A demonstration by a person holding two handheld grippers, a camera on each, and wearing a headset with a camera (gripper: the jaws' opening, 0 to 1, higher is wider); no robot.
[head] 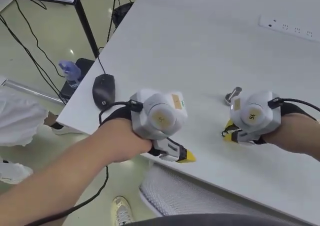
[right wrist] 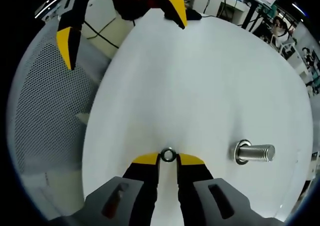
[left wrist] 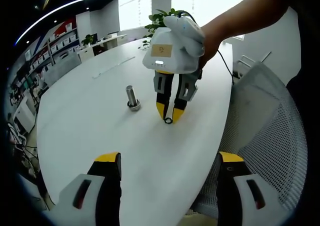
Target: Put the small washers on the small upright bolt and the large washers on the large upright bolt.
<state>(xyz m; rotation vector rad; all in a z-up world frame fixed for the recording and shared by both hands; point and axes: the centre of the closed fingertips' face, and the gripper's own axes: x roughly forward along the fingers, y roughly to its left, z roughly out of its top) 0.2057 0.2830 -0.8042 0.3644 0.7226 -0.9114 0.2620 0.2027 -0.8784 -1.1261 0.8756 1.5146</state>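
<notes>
The washer [right wrist: 168, 155] is a small metal ring clamped between the yellow tips of the right hand-held gripper [right wrist: 168, 161], whose jaws are drawn narrow around it. In the left gripper view the washer [left wrist: 169, 120] sits at the very tip of the right hand-held gripper [left wrist: 170, 113], low over the white table [left wrist: 100, 136]. Contact with the surface cannot be determined.

The upright bolt [right wrist: 255, 152] stands on its wider base near the washer, apart from it and not touching either jaw. In the head view the bolt [head: 233, 96] is just to the far side of the right hand-held gripper [head: 230, 135].

The left hand-held gripper [left wrist: 169, 158] is spread wide and holds nothing. In the head view it [head: 186, 157] is at the near table edge, left of the right one and well apart from the bolt. A black mouse [head: 103, 90] lies further left.
</notes>
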